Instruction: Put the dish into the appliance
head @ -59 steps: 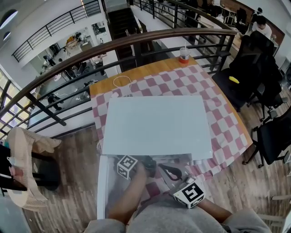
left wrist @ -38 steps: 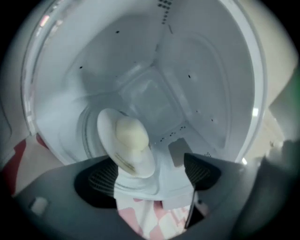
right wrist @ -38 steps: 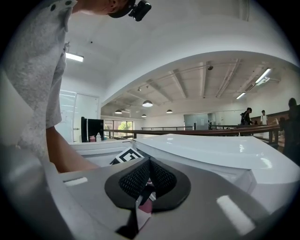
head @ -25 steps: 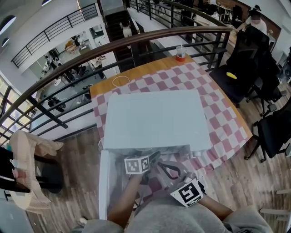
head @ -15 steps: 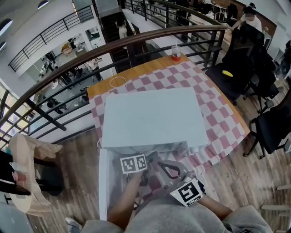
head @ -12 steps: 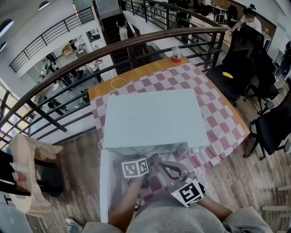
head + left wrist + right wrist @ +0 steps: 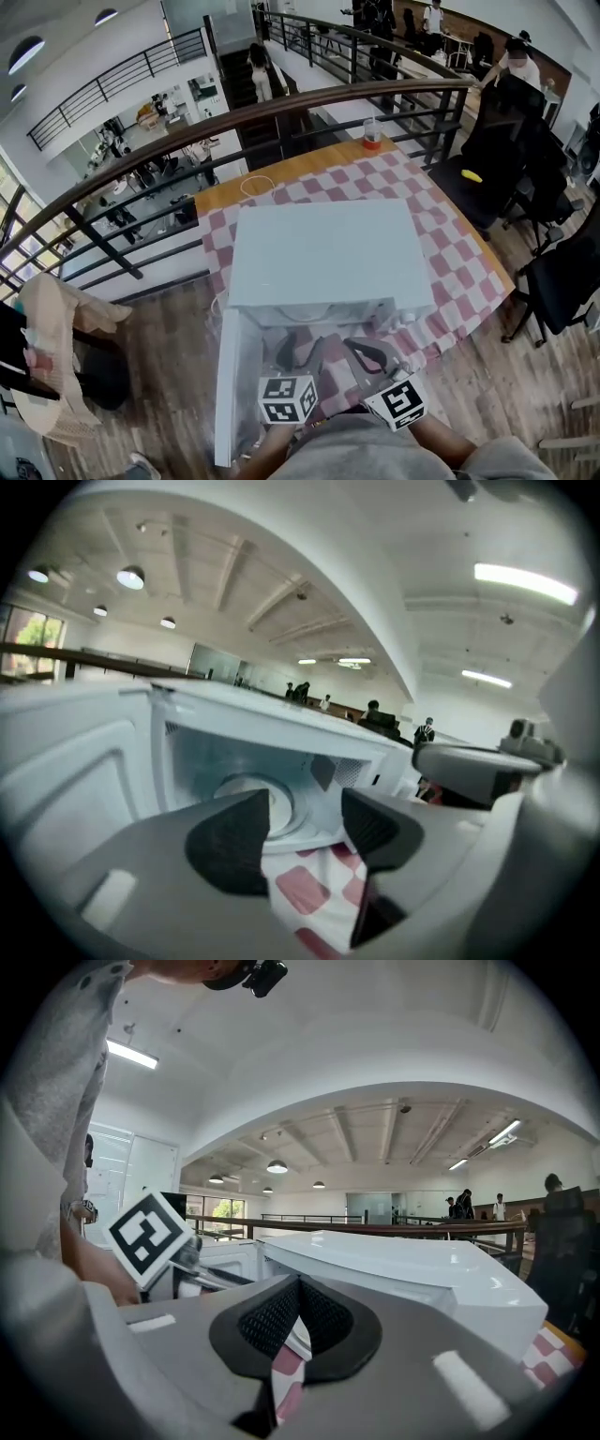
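A white microwave (image 7: 328, 253) stands on the checked tablecloth (image 7: 450, 253), its door (image 7: 234, 394) swung open to the left. In the left gripper view a pale round dish (image 7: 246, 799) lies on the floor of the cavity. My left gripper (image 7: 298, 352) is just outside the opening; its jaws are closing, with a gap and nothing between them (image 7: 305, 808). Beside it on the right, my right gripper (image 7: 367, 354) points at the microwave's front, its pads (image 7: 298, 1312) shut and holding nothing. The left gripper's marker cube (image 7: 145, 1234) shows in the right gripper view.
A cup (image 7: 372, 134) with an orange band stands at the table's far edge, and a white cable (image 7: 258, 183) lies behind the microwave. A dark railing (image 7: 281, 94) runs behind the table. Black office chairs (image 7: 525, 159) stand at the right.
My left gripper has drawn back out of the microwave cavity toward the person, and its jaws stand narrower. The right gripper has hardly moved.
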A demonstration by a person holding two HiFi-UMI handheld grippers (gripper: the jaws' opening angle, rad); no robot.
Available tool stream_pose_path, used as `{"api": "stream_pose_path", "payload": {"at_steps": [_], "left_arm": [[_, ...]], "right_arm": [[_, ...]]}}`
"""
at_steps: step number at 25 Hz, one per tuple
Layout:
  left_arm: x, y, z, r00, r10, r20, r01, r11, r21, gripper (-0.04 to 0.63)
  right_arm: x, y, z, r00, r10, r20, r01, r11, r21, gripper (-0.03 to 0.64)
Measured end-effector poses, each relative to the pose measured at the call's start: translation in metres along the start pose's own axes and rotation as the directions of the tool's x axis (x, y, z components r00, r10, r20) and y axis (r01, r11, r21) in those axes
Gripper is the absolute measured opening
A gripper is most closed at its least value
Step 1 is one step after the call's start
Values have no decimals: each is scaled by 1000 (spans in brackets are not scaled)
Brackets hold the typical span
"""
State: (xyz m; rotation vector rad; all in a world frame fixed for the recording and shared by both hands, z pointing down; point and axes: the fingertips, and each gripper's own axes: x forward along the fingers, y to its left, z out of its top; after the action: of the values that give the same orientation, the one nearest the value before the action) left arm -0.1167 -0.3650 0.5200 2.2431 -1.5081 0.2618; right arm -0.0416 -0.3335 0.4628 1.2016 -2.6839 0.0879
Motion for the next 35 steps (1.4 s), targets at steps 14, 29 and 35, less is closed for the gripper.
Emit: {"api": "stream_pose_path", "payload": {"at_steps": [14, 29, 35], "left_arm": [[-100, -8, 53, 966, -7, 259, -41, 983, 179, 11], [-138, -29, 42, 962, -28, 272, -17, 987, 160, 11], [-149, -54, 29, 965, -15, 261, -25, 989, 147, 11]], "right_arm": [[-10, 43, 11, 1000, -16, -8, 16, 1000, 5, 0], [-22, 64, 13, 1000, 24, 18, -25, 998, 56, 0], [-50, 66, 1, 999, 42, 15, -43, 997, 68, 0]]}}
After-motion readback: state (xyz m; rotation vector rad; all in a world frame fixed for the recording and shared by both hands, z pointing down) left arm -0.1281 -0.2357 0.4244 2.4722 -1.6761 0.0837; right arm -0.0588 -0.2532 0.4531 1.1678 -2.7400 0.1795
